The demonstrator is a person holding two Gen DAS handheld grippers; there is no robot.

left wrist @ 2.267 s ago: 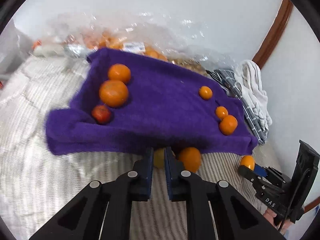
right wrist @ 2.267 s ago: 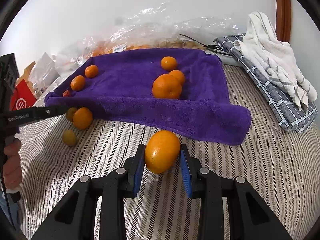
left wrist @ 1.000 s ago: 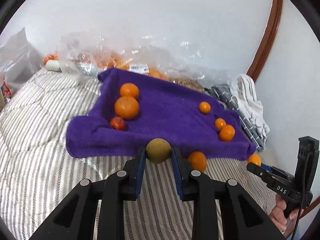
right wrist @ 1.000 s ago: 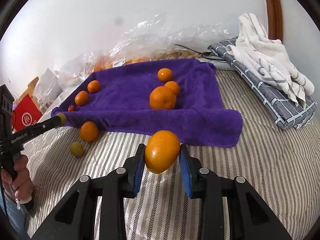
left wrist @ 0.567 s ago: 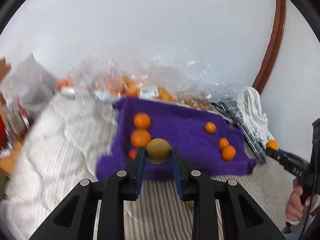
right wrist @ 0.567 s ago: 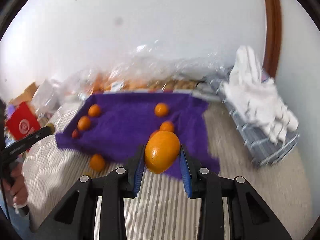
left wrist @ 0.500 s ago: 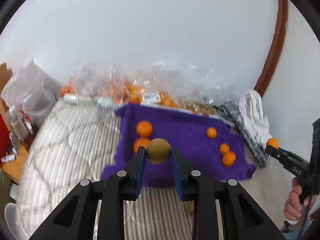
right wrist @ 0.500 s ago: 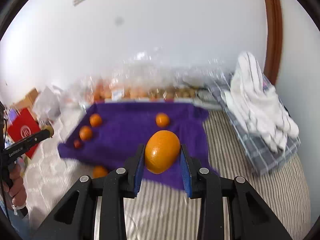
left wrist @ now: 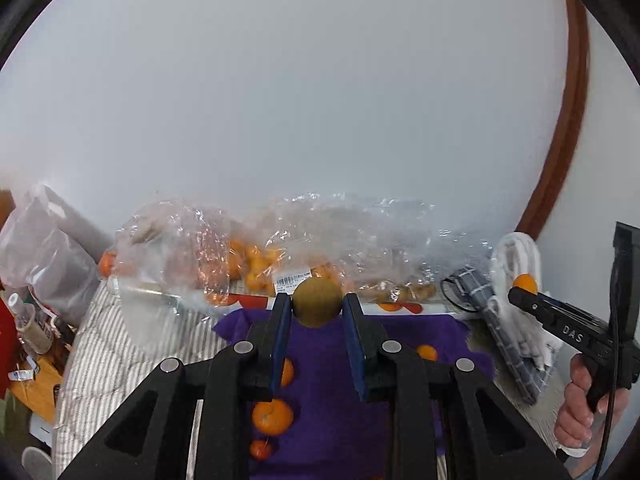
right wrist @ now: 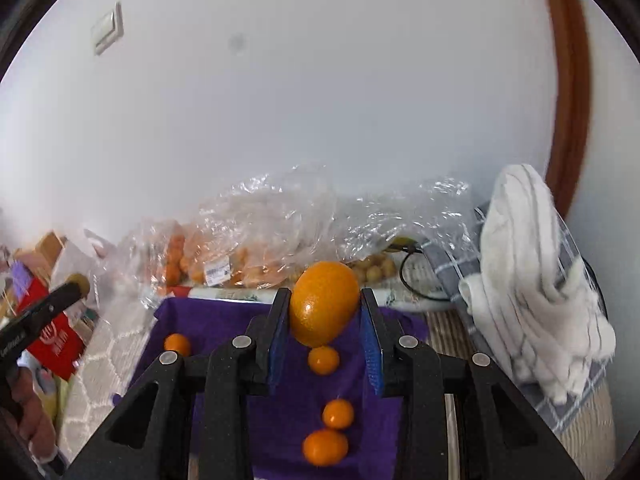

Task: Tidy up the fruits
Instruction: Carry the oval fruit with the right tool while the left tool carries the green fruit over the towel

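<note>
My left gripper [left wrist: 317, 307] is shut on a small olive-green round fruit [left wrist: 317, 302], held high above the purple towel [left wrist: 328, 420]. My right gripper [right wrist: 325, 307] is shut on a large orange [right wrist: 324, 307], also raised above the towel [right wrist: 280, 420]. Several small oranges lie on the towel: one [left wrist: 272, 417] with a small red fruit [left wrist: 260, 449] in the left wrist view, three [right wrist: 324, 360] [right wrist: 338, 413] [right wrist: 325, 447] in a row in the right wrist view. The right gripper also shows in the left wrist view [left wrist: 524, 286], the left one in the right wrist view [right wrist: 76, 285].
Clear plastic bags of oranges [left wrist: 256, 256] lie against the white wall behind the towel. A white cloth on a grey checked cloth [right wrist: 536, 280] lies at the right. A red box [right wrist: 52, 332] and clutter stand at the left. The striped bedspread [left wrist: 100, 360] surrounds the towel.
Both grippers have lifted high with their fruits and tilted up, so the wall fills most of each view. The towel and its oranges dropped to the bottom of the frames.
</note>
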